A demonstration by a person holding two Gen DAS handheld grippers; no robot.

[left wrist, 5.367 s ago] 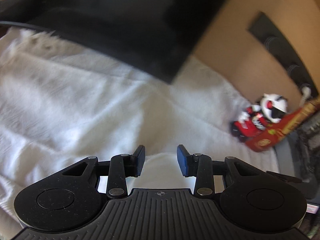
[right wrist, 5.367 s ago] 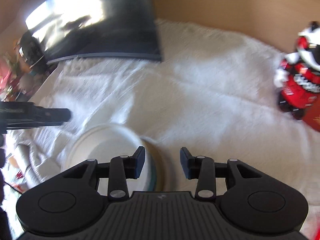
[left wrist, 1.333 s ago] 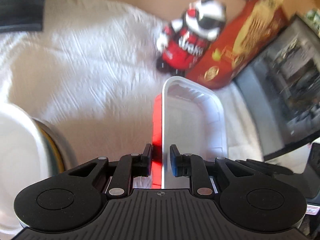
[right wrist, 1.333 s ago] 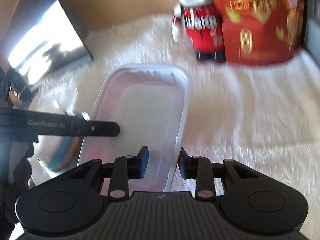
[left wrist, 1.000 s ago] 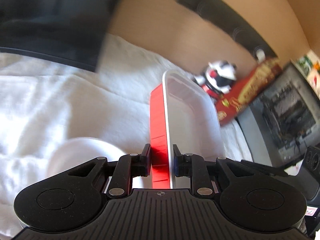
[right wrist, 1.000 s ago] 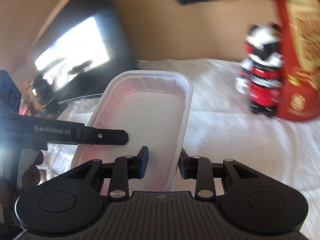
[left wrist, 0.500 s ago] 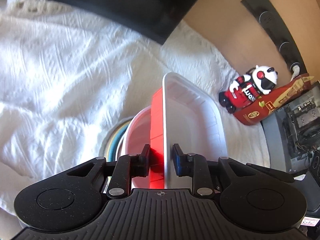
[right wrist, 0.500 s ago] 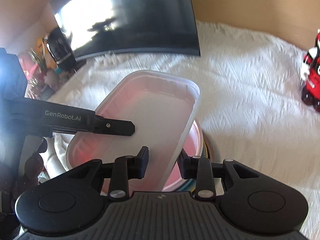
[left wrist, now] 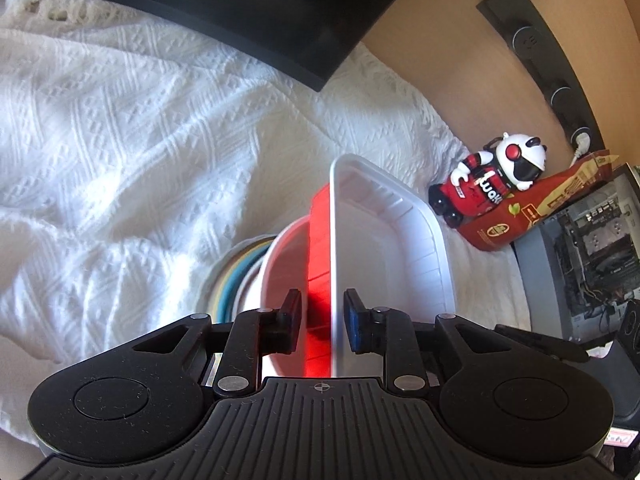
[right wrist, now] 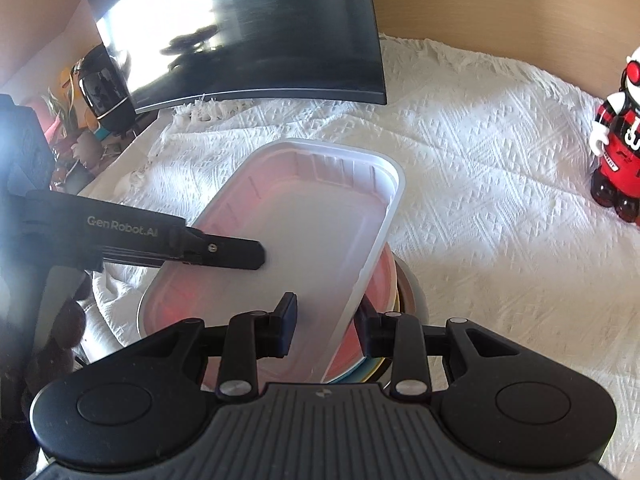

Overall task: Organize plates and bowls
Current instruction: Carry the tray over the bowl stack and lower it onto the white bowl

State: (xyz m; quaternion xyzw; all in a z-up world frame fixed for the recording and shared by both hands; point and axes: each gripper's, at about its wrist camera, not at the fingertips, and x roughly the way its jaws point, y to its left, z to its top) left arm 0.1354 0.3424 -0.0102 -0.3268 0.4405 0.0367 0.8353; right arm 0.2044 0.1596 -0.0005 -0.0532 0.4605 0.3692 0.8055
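Observation:
A rectangular tray, white inside and red outside (left wrist: 384,256) (right wrist: 312,224), lies tilted on a stack of bowls and plates. In the stack, a white bowl (left wrist: 280,264) sits on coloured rims (left wrist: 232,276) (right wrist: 404,280). My left gripper (left wrist: 322,318) straddles the tray's near long wall. Its jaws are closing, with a thin gap on each side of the wall. My right gripper (right wrist: 325,322) is shut on the tray's opposite rim, one pad inside and one outside. In the right wrist view the left gripper's finger (right wrist: 224,250) reaches over the tray's floor.
A white textured cloth (left wrist: 120,140) covers the table. A dark curved monitor (left wrist: 240,8) (right wrist: 248,32) stands at the back. A red and white toy figure (left wrist: 492,188) (right wrist: 616,140), a red box (left wrist: 532,208) and a computer case (left wrist: 592,248) stand at the right.
Both grippers carried the tray over from beside the toy and lowered it onto the stack of bowls. The left jaws now stand slightly wider around the tray's wall.

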